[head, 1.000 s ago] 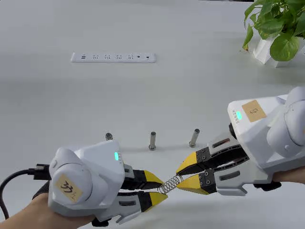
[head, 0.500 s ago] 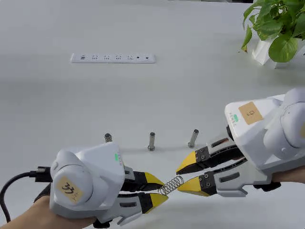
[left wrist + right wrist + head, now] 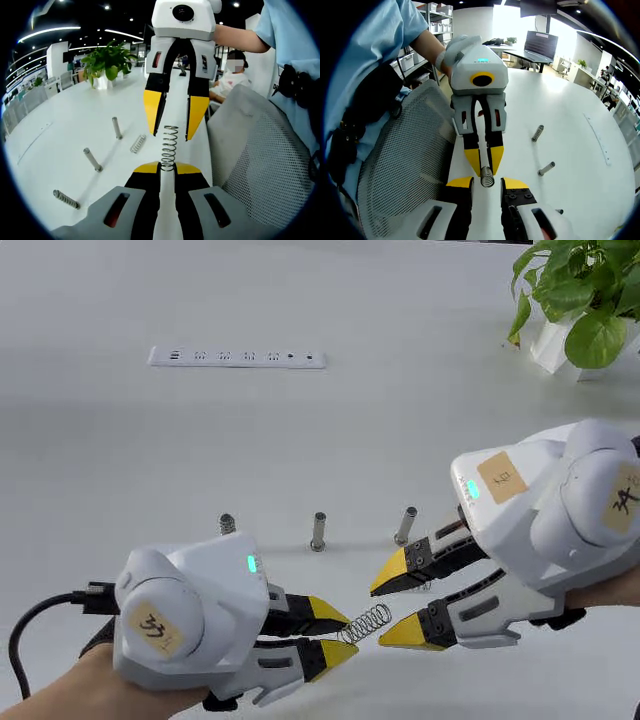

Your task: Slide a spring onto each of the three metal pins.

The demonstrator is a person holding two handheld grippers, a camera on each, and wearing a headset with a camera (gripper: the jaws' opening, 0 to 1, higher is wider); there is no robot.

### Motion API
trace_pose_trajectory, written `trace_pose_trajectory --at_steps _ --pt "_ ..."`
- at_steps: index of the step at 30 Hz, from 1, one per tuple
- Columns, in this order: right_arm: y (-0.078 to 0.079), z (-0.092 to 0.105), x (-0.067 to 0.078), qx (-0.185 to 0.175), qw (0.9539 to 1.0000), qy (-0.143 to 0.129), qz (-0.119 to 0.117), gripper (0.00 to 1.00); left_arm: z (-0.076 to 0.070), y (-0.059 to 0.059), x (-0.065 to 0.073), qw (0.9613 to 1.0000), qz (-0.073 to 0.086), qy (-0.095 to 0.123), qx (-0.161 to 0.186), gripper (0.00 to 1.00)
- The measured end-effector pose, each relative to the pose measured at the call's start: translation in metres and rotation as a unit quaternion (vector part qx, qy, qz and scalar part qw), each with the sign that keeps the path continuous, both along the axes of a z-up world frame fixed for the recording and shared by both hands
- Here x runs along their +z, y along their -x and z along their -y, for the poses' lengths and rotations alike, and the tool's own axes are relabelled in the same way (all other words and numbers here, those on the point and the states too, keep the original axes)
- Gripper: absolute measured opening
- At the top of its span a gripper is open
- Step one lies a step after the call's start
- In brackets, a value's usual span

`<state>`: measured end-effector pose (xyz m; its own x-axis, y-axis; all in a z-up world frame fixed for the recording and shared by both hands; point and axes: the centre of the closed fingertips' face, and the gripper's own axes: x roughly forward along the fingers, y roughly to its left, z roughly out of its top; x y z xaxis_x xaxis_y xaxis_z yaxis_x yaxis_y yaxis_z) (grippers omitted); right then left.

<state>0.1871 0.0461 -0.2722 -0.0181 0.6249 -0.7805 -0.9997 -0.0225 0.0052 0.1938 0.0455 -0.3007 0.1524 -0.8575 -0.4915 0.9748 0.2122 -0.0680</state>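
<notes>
Left hand-held gripper (image 3: 350, 631) clamped on spring (image 3: 365, 623); right hand-held gripper (image 3: 377, 617) has jaws apart around its free end. Right pin (image 3: 405, 526) stands just behind (loose spring (image 3: 138, 143) beside it). Power strip (image 3: 238, 358), plant (image 3: 580, 290) far back on table (image 3: 400, 420).

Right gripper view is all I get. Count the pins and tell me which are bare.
Observer: Three stand in a row. The left pin wears a spring; the middle pin and right pin are bare.
Operator: Find me a spare, not the held spring in the left claw.
Observer: A loose spring lies flat on the table near the right pin, not touching it.
Operator: Name what lies beyond the pins.
Observer: A white power strip, well clear of them.
</notes>
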Motion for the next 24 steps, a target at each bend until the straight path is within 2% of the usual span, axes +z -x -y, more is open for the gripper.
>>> trace_pose_trajectory --at_steps 16,24 --pt "0.001 -0.005 -0.011 0.028 0.9994 0.020 -0.002 0.14 0.007 0.000 0.005 0.9999 0.001 0.011 -0.005 0.06" --pt "0.002 -0.004 -0.012 0.033 0.9991 0.025 -0.002 0.09 0.010 0.000 0.007 0.9999 0.000 0.015 -0.005 0.06"
